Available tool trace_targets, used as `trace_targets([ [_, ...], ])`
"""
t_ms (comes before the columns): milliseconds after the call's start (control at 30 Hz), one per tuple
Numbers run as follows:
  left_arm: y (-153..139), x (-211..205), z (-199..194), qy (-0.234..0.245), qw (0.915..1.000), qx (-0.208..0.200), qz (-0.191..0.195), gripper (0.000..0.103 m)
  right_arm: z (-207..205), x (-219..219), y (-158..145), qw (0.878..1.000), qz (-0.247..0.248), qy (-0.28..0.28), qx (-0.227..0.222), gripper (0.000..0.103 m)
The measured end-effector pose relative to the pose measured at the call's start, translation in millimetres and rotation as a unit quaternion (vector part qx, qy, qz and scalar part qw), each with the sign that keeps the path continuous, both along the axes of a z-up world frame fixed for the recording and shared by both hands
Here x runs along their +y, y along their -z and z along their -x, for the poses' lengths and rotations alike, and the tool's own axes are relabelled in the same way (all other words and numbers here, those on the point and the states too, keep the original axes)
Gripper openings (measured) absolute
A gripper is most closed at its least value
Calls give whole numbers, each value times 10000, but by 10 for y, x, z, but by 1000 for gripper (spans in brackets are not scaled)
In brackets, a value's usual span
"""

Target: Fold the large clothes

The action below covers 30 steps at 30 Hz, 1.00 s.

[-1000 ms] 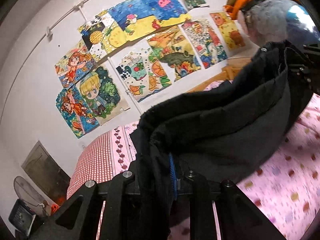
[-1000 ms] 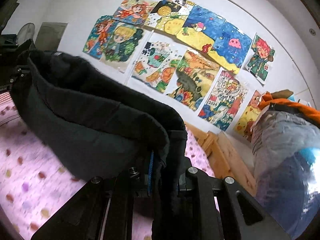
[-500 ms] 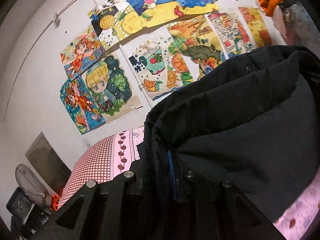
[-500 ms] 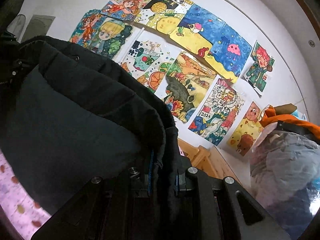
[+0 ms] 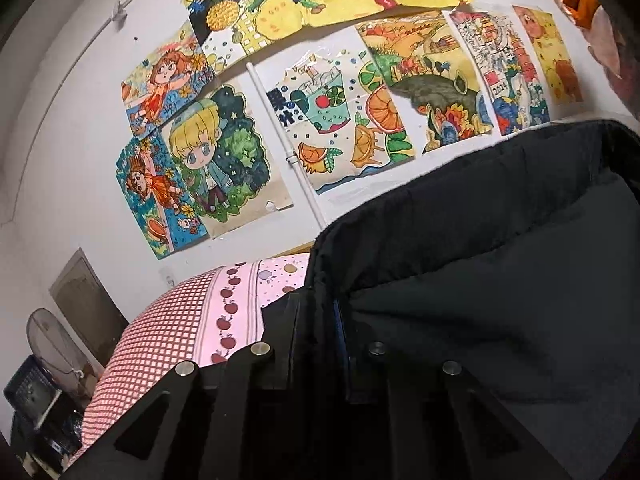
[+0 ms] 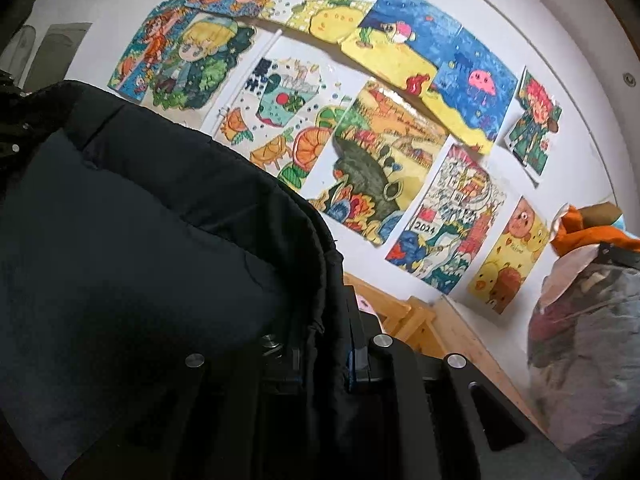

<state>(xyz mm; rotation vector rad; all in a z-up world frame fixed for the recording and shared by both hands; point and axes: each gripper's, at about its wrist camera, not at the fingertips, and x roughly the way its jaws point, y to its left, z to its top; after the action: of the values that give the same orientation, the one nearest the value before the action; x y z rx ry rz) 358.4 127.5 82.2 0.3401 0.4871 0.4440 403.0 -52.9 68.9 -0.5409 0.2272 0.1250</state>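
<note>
In the left wrist view, the left gripper (image 5: 320,320) has its jaws nearly closed, pinching a thick edge of the black garment (image 5: 500,300) between them; the cloth rises straight out of the narrow gap, with a strip of blue pad showing just beside it. From that pinch the garment spreads to the right, filling the lower right of the picture, and its upper hem runs as a padded, rolled band up toward the right edge. The fabric is matt black, quilted in broad panels, with soft creases below the hem.

In the right wrist view, the right gripper (image 6: 332,344) is likewise almost closed, clamped on another part of the same black garment (image 6: 140,260); here the cloth spills out to the left of the jaws and covers the left half of the frame. The rolled hem curves from the pinch up to the far left, where small metal snaps show on it. The garment hangs stretched between the two grippers as a wide sheet.

Behind the left gripper lies a bed cover (image 5: 224,320), pink with apple prints and a red checked part. Past the right gripper stand a wooden bed frame (image 6: 440,328) and a bundle of clothes (image 6: 588,320) with an orange piece on top. Farthest off, the white wall (image 5: 72,160) carries many bright children's drawings (image 5: 332,120)
</note>
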Motion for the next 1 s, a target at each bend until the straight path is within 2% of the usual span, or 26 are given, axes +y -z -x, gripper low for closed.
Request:
trace_targets([
  [133,84,27,-190,-36,10000,52,23,15,-221,30,168,9998,-19,97,175,12],
  [300,318,84,-438,-102,9992,346,156,15,-448,68,402,9986,46,128,512,13],
  [467,399,153,-473,-71,9984,414,379,21,-531,90,525,9974,63,80,720,15],
  [567,357,248,-439,-26,9972,359,661,36,-539,54,506,9963,-40,-3,858,17],
  [600,332,300,-414,15,9962,297,819,55,-538,24,479,9959,-112,-21,895,18],
  [633,290,361,-367,38,9949,161,999,82,-541,-3,464,9957,-173,-15,911,26],
  [667,243,412,-305,4,9937,-31,1120,91,-521,-59,423,9955,-321,-14,894,45],
  [700,213,448,-256,-14,9925,-173,1209,99,-503,-105,385,9954,-452,-10,840,57],
  [733,149,511,-154,26,9887,-429,1440,99,-466,-159,342,9954,-607,3,748,76],
  [767,116,552,-100,67,9856,-535,1600,99,-407,-232,281,9943,-841,-12,660,80],
  [867,52,618,9,75,9805,-581,1874,100,-325,-343,201,9898,-1176,-57,797,80],
  [1000,-4,566,167,286,9797,-579,1900,100,-127,-466,153,9837,-1528,-293,905,81],
])
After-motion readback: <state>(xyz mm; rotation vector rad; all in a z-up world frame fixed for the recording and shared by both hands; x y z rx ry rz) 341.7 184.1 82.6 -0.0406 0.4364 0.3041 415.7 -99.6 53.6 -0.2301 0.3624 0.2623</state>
